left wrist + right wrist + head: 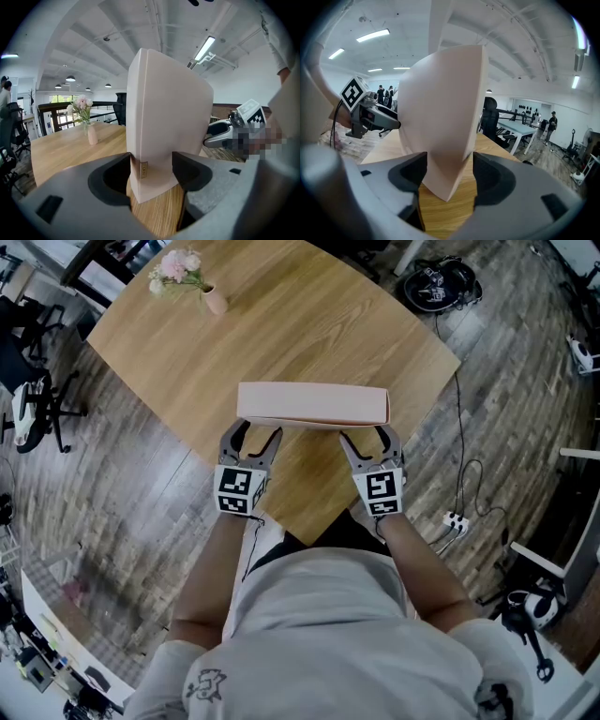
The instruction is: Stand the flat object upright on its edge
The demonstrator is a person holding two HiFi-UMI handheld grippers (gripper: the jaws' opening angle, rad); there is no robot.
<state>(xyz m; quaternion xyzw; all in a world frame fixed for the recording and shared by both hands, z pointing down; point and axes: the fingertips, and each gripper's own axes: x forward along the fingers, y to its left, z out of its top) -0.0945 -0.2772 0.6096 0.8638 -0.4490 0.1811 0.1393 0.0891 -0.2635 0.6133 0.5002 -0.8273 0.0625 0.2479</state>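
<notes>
Item: pink box (312,404), flat and oblong. It stands on one long edge on the wooden table (309,315), close to the table's near corner. The long axis runs left to right, across the line of both grippers. The broad faces look near and far.

Left gripper (251,435): it is set at the box's left end. In the left gripper view the jaws (151,171) are closed on the box (164,117), with a pad against each broad face low down by the bottom corner.

Right gripper (367,437): it is set at the right end. In the right gripper view the jaws (449,173) stand wide about the box (440,122). One pad is against a face; the other is just beside the box with a sliver of table showing between, so I judge this grip slack.

Bearing: the box lies dead ahead of both pairs of jaws, each hand equally near its own end. The lower edge seems to rest on the wood, though whether it rests along its whole length cannot be told.

Room: there is bare tabletop on the far side as far as the vase of flowers (214,300), well apart at far left. On the near side only a short strip of wood lies before the edge.

Judgement: the box looks all but stood. The way out is straight back toward the person. With so narrow a base, a dragging pad could tip it near or far.
</notes>
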